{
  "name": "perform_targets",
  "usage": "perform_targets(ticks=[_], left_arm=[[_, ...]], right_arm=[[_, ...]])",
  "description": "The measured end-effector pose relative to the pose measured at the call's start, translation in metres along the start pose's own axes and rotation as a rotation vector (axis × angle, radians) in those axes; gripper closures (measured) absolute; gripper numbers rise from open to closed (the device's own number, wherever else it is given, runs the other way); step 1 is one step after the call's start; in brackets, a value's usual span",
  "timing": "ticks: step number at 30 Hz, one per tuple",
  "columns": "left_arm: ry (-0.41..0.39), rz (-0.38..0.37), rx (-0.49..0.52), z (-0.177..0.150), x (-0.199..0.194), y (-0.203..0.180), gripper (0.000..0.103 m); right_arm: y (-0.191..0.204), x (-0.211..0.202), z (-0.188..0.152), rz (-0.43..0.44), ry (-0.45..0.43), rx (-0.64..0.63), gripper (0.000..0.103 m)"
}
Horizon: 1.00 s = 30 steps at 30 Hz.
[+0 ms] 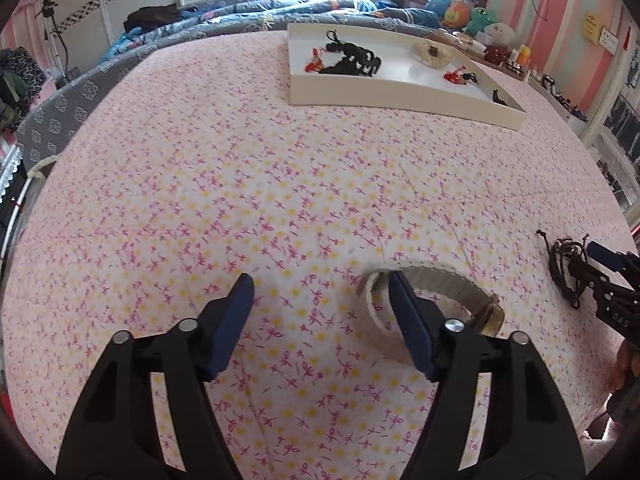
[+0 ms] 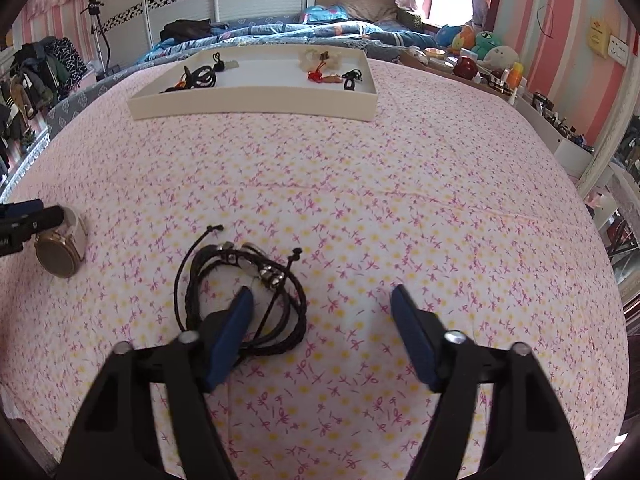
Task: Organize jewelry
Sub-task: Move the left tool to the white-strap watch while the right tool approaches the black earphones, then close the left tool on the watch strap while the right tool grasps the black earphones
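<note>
A gold watch with a beige strap (image 1: 432, 276) lies on the pink flowered bedspread. My left gripper (image 1: 320, 286) is open, its right finger over the strap's loop. The watch also shows in the right wrist view (image 2: 60, 254). A black braided cord bracelet (image 2: 244, 280) lies on the bedspread. My right gripper (image 2: 322, 298) is open, its left finger over the bracelet's coils. The bracelet (image 1: 564, 268) and the right gripper show at the right edge of the left wrist view. A white tray (image 1: 396, 98) at the far side, also in the right wrist view (image 2: 256, 102), holds several jewelry pieces.
The pink bedspread (image 2: 400, 208) spreads between grippers and tray. A blue quilt (image 2: 280, 28) lies behind the tray. Plush toys and bottles (image 2: 480, 56) crowd a shelf at the right. A clothes rack (image 2: 32, 80) stands at the left.
</note>
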<state>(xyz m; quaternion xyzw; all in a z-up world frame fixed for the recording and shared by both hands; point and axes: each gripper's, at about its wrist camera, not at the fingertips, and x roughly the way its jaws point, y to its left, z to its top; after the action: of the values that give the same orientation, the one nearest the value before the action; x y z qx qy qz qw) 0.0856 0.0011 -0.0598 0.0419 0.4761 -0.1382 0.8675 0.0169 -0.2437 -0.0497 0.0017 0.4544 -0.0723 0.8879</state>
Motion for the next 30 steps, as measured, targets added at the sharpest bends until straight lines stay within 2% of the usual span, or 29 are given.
perform_targets(ticks=[2, 6, 8, 11, 15, 18, 24, 30], left_arm=[[0.002, -0.01, 0.01, 0.0, 0.0, -0.002, 0.043], [0.012, -0.041, 0.016, 0.0, 0.0, -0.006, 0.055], [0.027, -0.074, 0.026, -0.001, 0.001, -0.01, 0.073], [0.028, -0.077, 0.059, -0.003, 0.001, -0.018, 0.087], [0.037, -0.057, 0.097, 0.0, 0.003, -0.025, 0.088], [0.056, -0.072, 0.082, 0.006, 0.003, -0.023, 0.094], [0.005, -0.061, 0.117, 0.028, -0.013, -0.034, 0.095], [-0.006, -0.078, 0.109, 0.061, -0.016, -0.04, 0.095]], right_arm=[[-0.001, 0.0, 0.0, 0.005, -0.002, 0.004, 0.047], [0.002, 0.001, 0.002, 0.019, -0.002, -0.012, 0.061], [0.004, 0.002, 0.003, 0.032, -0.001, -0.016, 0.068], [0.005, 0.002, 0.005, 0.052, 0.004, -0.02, 0.08], [0.007, 0.004, 0.009, 0.064, 0.014, -0.033, 0.088], [0.007, 0.005, 0.014, 0.07, 0.017, -0.043, 0.092], [0.004, -0.001, 0.032, 0.083, -0.017, -0.053, 0.093], [-0.004, -0.006, 0.061, 0.086, -0.061, -0.062, 0.094]])
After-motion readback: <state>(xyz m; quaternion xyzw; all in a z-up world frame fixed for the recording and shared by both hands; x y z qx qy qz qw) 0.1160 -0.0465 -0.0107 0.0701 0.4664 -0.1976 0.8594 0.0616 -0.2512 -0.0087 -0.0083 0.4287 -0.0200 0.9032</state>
